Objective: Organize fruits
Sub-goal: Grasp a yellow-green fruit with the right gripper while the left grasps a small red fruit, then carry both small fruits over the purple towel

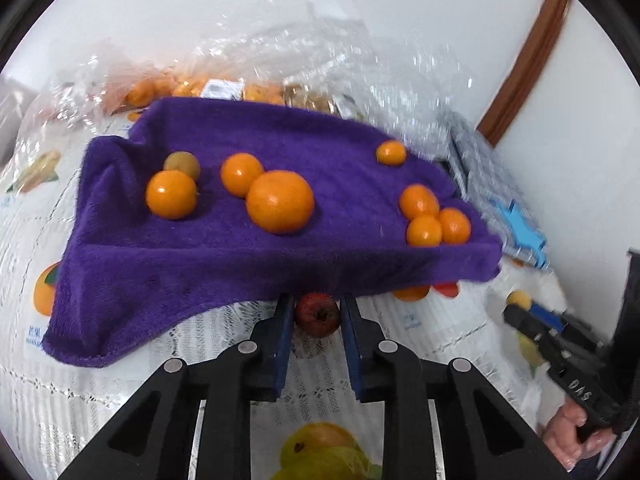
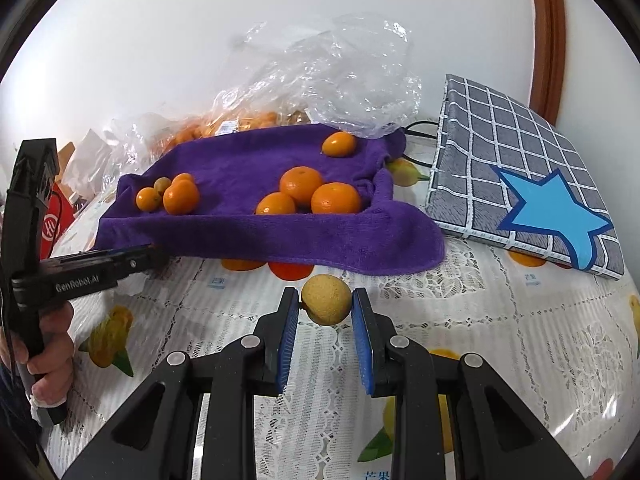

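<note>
The left gripper point(image 1: 316, 312) grips a red fruit point(image 1: 317, 314); the right gripper point(image 2: 325, 308) grips a yellow fruit point(image 2: 326, 299). The purple towel point(image 2: 248, 236) lies just ahead of both.

Left gripper point(image 1: 316, 312) and right gripper point(image 2: 326, 306), jaws narrowly parted, level.

My left view is motion-blurred at the right: the plastic bag point(image 1: 320, 52) and checked cushion point(image 1: 492, 184) smear. The purple towel point(image 1: 224, 248) hides the tablecloth prints beneath its lower edge. Bagged fruit point(image 2: 240, 122) at upper center is indistinct.
</note>
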### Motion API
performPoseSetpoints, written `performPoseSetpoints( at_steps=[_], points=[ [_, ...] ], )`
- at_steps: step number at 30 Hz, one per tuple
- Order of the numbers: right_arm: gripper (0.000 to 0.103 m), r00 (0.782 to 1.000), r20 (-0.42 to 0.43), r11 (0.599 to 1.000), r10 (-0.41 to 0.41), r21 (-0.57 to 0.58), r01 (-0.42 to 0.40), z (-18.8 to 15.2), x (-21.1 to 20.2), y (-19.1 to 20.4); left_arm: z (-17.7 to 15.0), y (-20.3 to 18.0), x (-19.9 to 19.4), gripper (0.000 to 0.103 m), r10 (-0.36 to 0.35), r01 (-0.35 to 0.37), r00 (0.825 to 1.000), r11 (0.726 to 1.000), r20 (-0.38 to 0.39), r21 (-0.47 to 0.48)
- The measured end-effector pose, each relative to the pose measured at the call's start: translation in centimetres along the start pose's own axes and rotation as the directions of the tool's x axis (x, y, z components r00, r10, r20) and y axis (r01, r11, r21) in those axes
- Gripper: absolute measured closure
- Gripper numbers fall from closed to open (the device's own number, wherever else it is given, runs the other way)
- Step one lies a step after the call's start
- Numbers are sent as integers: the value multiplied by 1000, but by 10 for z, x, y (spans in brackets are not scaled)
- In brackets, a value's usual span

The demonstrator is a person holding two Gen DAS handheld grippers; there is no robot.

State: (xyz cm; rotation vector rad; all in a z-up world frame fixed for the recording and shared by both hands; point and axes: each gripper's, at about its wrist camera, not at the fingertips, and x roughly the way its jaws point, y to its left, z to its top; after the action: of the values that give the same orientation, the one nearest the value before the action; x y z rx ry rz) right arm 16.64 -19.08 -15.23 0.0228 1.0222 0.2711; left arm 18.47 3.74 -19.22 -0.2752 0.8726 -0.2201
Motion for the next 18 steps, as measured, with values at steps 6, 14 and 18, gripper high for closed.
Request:
performPoseSetpoints(
  at_steps=[6, 14, 18],
  points=[
    [76, 1000, 20, 1000, 22, 2, -22, -1, -4, -1, -2, 4, -17, 80, 6, -5, 998, 1000, 69, -17],
    [76, 997, 59, 999, 52, -8, -51, 3, -8, 5, 13, 25, -40, 80, 33, -23, 991, 997, 130, -72],
    [76, 995, 74, 997, 68, -29, -66, 17, -8, 15, 32, 30, -54, 80, 66, -56, 983, 996, 170, -63]
  ],
)
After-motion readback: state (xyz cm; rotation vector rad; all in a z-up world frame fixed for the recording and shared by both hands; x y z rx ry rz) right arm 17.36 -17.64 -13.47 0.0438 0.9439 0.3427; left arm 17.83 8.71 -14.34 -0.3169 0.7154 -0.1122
